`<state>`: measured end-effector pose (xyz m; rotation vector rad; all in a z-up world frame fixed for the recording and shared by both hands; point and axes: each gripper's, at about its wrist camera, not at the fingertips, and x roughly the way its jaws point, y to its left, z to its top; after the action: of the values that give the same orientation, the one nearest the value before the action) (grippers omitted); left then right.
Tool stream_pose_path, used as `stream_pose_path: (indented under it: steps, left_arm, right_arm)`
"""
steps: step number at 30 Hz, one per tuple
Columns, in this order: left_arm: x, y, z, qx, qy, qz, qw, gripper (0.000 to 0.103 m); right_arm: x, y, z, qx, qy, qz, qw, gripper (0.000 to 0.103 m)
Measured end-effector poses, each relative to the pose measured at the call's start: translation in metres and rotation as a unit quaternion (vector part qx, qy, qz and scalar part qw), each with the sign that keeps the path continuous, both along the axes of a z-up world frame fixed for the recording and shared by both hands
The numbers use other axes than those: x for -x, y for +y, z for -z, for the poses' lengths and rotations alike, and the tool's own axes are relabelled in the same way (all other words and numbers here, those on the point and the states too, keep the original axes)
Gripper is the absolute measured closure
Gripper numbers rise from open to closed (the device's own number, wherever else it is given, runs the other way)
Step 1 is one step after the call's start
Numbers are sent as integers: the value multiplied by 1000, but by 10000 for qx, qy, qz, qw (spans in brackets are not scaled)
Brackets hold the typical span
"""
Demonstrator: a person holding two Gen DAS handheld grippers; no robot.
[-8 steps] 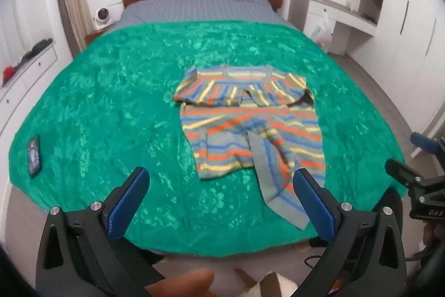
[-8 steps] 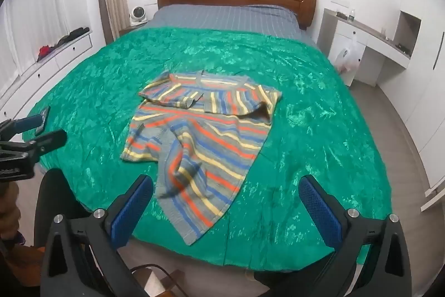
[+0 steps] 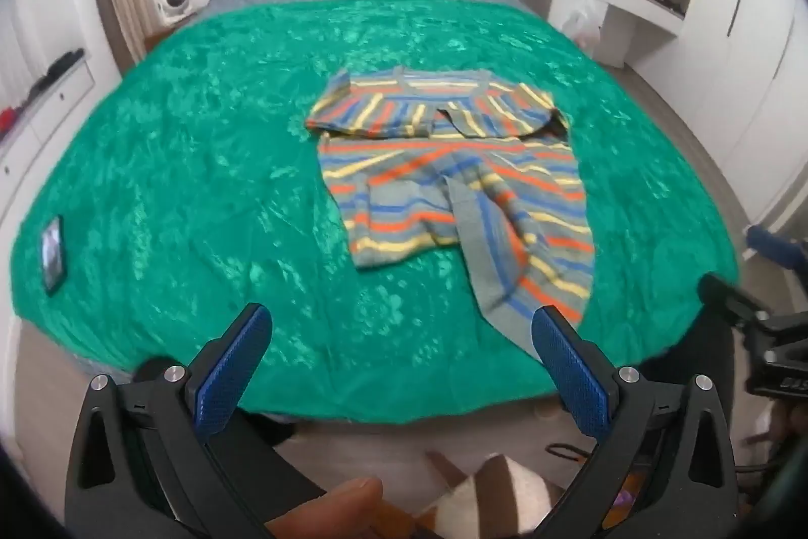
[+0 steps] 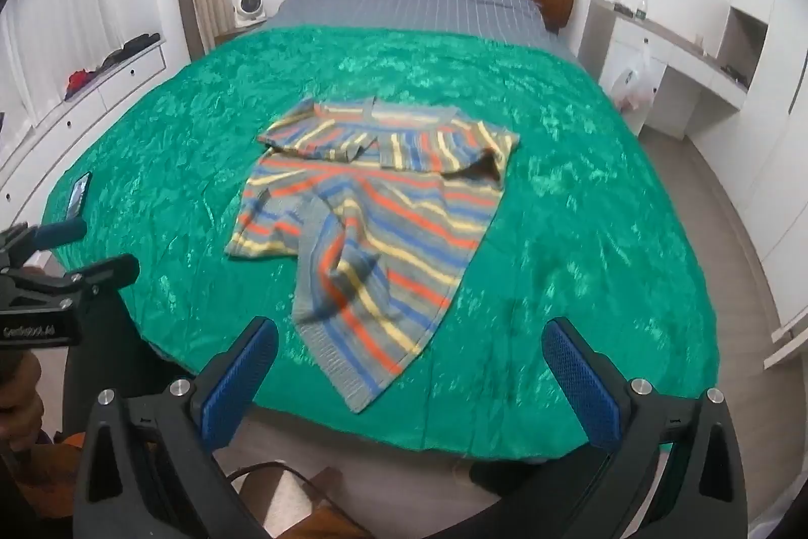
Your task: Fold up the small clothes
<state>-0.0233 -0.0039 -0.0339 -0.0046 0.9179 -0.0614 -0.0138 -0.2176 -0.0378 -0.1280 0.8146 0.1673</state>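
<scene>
striped sweater [image 3: 449, 185] lying on the green bedspread [image 3: 202, 185], long axis running 12 to 6. loose hem corner sitting at 12 of the left claw [image 3: 399, 357], the nearer one. right claw [image 4: 411, 359] also hovering spread wide, both gripping nothing.

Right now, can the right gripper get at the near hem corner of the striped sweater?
Probably yes. The right gripper is open and holds nothing, and the striped sweater lies loose on the green bedspread, its near corner hanging just ahead of the fingers with nothing between.
</scene>
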Motion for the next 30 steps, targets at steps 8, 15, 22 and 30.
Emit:
stream_pose_path:
  steps: [8, 15, 22, 30]
  left_arm:
    - [6, 4, 2, -53, 84, -112, 9999, 0]
    - [9, -1, -2, -76, -18, -69, 9999, 0]
    - [7, -3, 2, -54, 57, -46, 10000, 0]
    - [11, -1, 1, -40, 19, -84, 10000, 0]
  right_arm:
    - [9, 16, 8, 65, 176, 5, 9998, 0]
    - [5, 29, 2, 93, 195, -104, 9997, 0]
    - [6, 35, 7, 77, 323, -173, 9993, 0]
    - [5, 37, 9, 94, 341, -164, 9992, 0]
